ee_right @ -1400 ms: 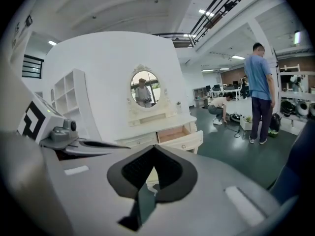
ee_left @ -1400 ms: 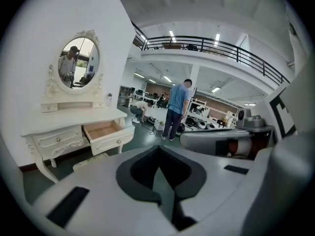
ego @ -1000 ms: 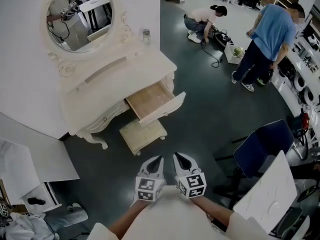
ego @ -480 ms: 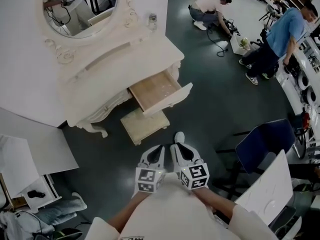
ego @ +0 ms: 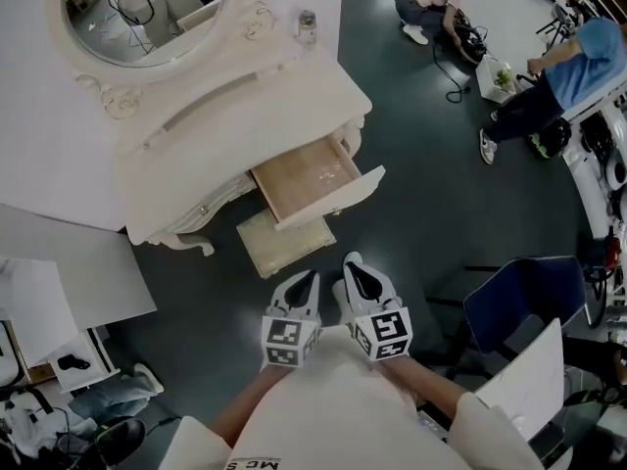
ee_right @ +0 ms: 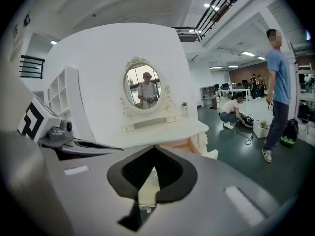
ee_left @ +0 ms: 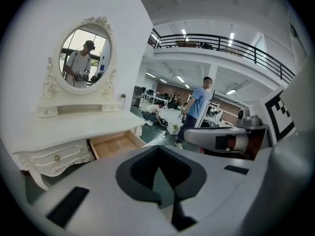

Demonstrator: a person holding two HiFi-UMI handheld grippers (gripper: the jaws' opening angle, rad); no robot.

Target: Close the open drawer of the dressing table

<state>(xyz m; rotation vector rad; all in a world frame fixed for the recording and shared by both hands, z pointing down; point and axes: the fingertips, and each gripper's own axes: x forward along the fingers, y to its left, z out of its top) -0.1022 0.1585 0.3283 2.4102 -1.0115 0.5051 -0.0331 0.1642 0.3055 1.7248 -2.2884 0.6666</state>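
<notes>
A cream-white dressing table (ego: 245, 116) with carved, scrolled edging and curved legs stands at the left on the dark, smooth floor (ego: 411, 213), its oval mirror (ego: 137, 13) framed in moulded ornament. A small clear glass jar (ego: 308, 25) sits on the narrow shelf near the table's back right corner. The rectangular drawer (ego: 309, 176), with a pale wood-grain bottom and a white front panel, hangs pulled out from the right end of the table's front edge. Just beside it, on the floor, stands a square cream stool (ego: 284, 243) with a rough, mottled top. The grey plastic left gripper (ego: 308, 282) and right gripper (ego: 351, 266) hover side by side over the floor, well apart from the drawer, each with its jaws pressed together on nothing. Further right stands a dark blue fabric chair (ego: 524, 302).
</notes>
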